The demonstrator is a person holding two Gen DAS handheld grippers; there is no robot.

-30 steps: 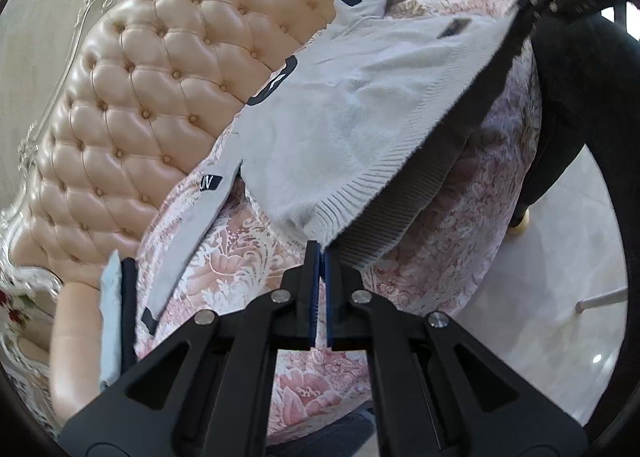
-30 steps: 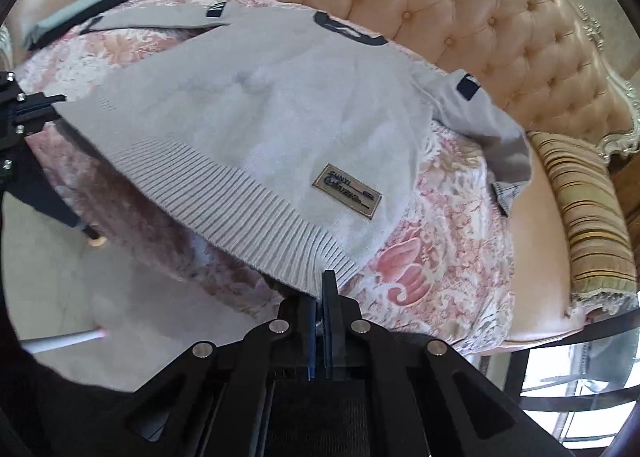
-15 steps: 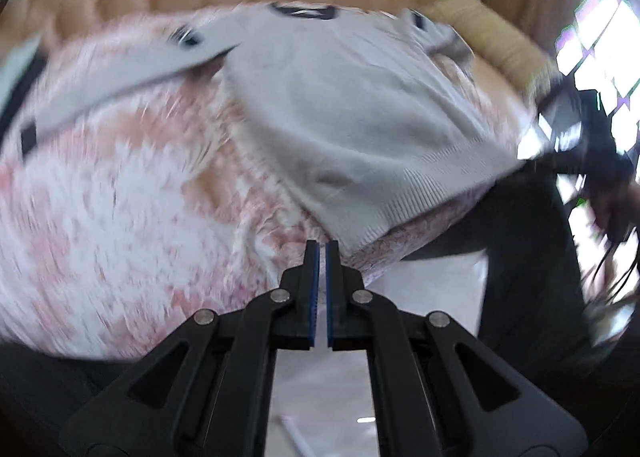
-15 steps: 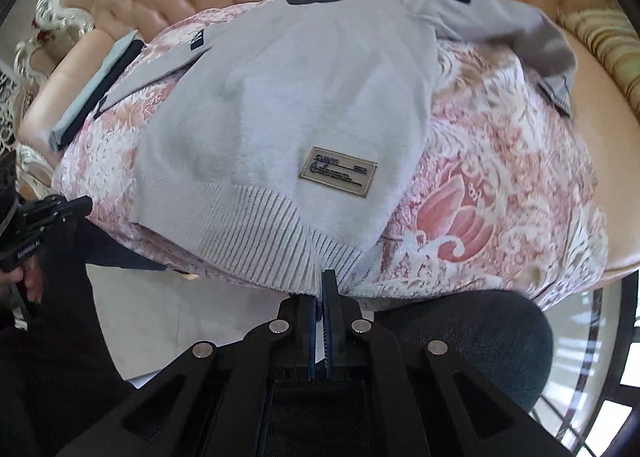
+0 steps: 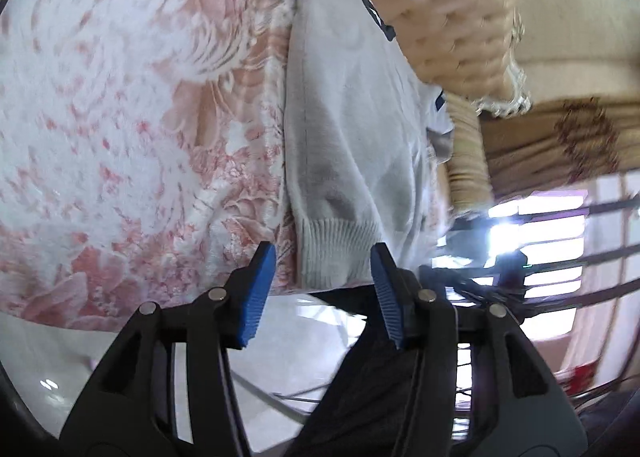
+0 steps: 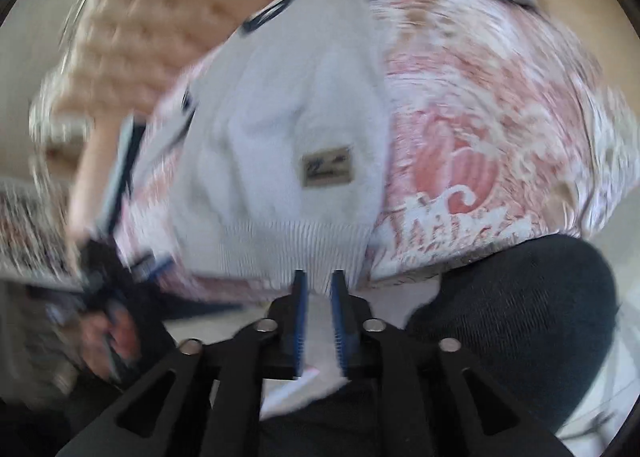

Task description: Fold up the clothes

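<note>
A light grey knit sweater lies spread on the pink floral sofa cover. Its ribbed hem hangs at the cover's front edge. My left gripper is wide open, with the hem's corner just beyond its blue pads and untouched. In the blurred right wrist view the sweater shows its brown label. My right gripper stands just below the hem. Its jaws are a little apart and hold nothing.
A tufted peach sofa back rises behind the sweater, with a striped cushion beside it. A folded light-blue item lies near the sofa arm. A person's dark trouser leg sits close on the right. Pale floor lies below.
Both grippers have let go of the sweater's hem, which now rests on the cover. The left jaws opened wide and the right ones a little. Both cameras swung sharply.
</note>
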